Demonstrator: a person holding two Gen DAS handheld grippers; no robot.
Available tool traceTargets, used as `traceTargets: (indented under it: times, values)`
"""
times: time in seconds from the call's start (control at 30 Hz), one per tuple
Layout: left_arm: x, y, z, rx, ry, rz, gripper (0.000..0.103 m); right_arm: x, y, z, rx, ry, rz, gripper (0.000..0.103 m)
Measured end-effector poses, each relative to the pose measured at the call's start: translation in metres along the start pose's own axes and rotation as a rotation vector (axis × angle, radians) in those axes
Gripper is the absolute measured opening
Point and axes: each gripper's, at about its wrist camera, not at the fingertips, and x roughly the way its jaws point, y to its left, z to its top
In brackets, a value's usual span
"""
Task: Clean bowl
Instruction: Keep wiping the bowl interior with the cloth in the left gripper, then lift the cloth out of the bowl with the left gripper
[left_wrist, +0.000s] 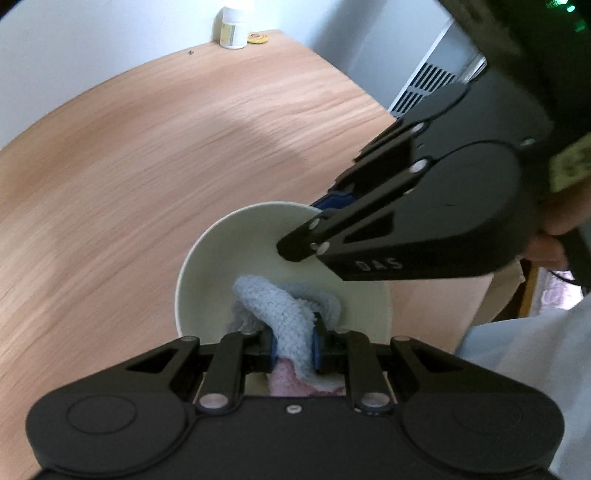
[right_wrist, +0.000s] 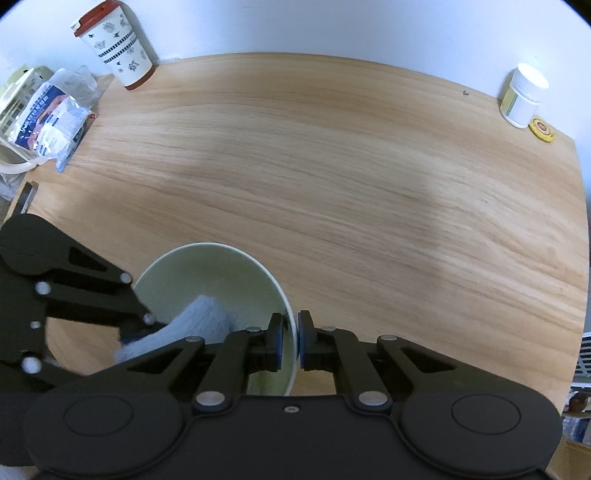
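Observation:
A pale green bowl (left_wrist: 236, 254) is tilted above the wooden table (left_wrist: 166, 147). My left gripper (left_wrist: 294, 347) is shut on a light blue cloth (left_wrist: 284, 314), with a pink part showing underneath, and presses it inside the bowl. My right gripper (right_wrist: 293, 341) is shut on the bowl's rim (right_wrist: 291, 325), one pad inside and one outside. In the right wrist view the bowl (right_wrist: 218, 273) sits at lower left with the cloth (right_wrist: 195, 321) in it and the left gripper (right_wrist: 125, 334) reaching in. The right gripper (left_wrist: 325, 218) enters the left wrist view from the right.
A white pill bottle (right_wrist: 522, 96) and a small yellow disc (right_wrist: 542, 129) stand at the table's far right corner. A patterned cup with a red lid (right_wrist: 118, 44) and plastic packets (right_wrist: 51, 118) lie at the far left. A vent grille (left_wrist: 424, 88) is beyond the table edge.

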Motion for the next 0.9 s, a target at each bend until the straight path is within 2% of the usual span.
traceTargets:
  times: [0.17, 0.3, 0.43, 0.57, 0.7, 0.77, 0.9]
  values:
    - [-0.004, -0.004, 0.000, 0.004, -0.031, 0.051, 0.016, 0.001, 0.000, 0.000, 0.003, 0.012, -0.008, 0.009]
    - [-0.032, -0.003, -0.014, -0.030, -0.110, 0.091, 0.016, 0.000, -0.004, 0.001, 0.010, 0.015, 0.007, 0.009]
    - [-0.070, 0.014, -0.029, -0.183, -0.238, 0.089, 0.016, -0.008, -0.009, -0.002, 0.023, -0.022, 0.057, 0.015]
    - [-0.096, 0.034, -0.044, -0.359, -0.358, 0.089, 0.016, -0.016, -0.017, -0.008, 0.067, -0.043, 0.103, 0.030]
    - [-0.111, 0.055, -0.057, -0.516, -0.453, 0.062, 0.016, -0.015, -0.018, -0.020, 0.099, -0.039, 0.125, 0.031]
    - [-0.114, 0.068, -0.064, -0.598, -0.488, 0.049, 0.016, -0.015, -0.015, -0.025, 0.115, -0.040, 0.138, 0.038]
    - [-0.122, 0.092, -0.072, -0.684, -0.503, 0.044, 0.016, -0.015, -0.009, -0.030, 0.114, -0.034, 0.117, 0.040]
